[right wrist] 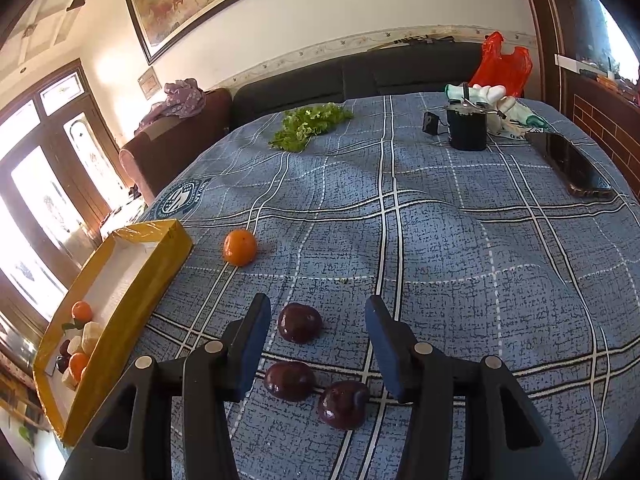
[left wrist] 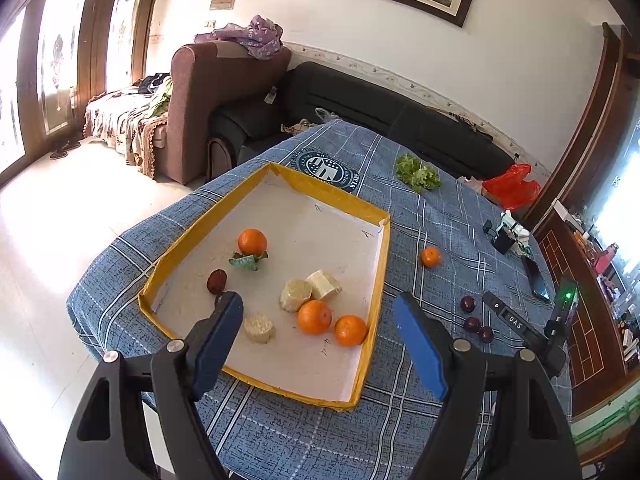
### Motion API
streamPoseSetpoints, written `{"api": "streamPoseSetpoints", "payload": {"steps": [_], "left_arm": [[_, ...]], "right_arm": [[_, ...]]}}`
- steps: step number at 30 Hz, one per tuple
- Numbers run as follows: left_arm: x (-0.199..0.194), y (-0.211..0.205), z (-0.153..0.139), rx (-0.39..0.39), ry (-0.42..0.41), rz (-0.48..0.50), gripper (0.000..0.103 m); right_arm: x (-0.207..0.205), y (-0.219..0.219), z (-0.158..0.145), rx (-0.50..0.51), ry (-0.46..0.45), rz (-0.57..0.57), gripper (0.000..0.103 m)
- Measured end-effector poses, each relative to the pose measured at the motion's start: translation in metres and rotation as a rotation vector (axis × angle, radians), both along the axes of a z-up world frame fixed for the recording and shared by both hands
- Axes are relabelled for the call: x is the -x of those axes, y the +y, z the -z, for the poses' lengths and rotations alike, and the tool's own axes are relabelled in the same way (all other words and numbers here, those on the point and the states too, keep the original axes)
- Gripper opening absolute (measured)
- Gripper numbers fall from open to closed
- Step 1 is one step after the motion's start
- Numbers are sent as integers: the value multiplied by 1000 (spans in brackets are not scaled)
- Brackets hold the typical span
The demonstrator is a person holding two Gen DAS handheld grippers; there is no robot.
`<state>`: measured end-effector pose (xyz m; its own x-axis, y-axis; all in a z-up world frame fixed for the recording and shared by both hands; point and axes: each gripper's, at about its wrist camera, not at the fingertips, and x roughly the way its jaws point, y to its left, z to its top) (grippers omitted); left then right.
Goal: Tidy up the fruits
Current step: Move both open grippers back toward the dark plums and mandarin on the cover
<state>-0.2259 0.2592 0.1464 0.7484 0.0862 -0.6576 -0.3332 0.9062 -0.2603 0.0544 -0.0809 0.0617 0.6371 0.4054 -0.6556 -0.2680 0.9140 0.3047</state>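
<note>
A yellow-rimmed tray on the blue plaid table holds three oranges, a dark plum, pale fruit chunks and a green leaf piece. My left gripper is open and empty above the tray's near end. One orange lies on the cloth right of the tray; it also shows in the left wrist view. Three plums lie on the cloth. My right gripper is open just above them, its fingers either side of the far plum.
Lettuce lies at the far side of the table. A black cylinder with gloves, a phone and a red bag are at the far right. Sofas stand beyond the table edge. The right gripper's body shows right of the plums.
</note>
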Motion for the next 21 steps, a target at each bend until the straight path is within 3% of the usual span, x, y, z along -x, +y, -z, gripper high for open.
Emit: {"api": "streamPoseSetpoints", "payload": {"steps": [21], "left_arm": [[-8, -6, 10, 15, 24, 24, 77]], "right_arm": [[2, 5, 2, 9, 5, -13, 56]]}}
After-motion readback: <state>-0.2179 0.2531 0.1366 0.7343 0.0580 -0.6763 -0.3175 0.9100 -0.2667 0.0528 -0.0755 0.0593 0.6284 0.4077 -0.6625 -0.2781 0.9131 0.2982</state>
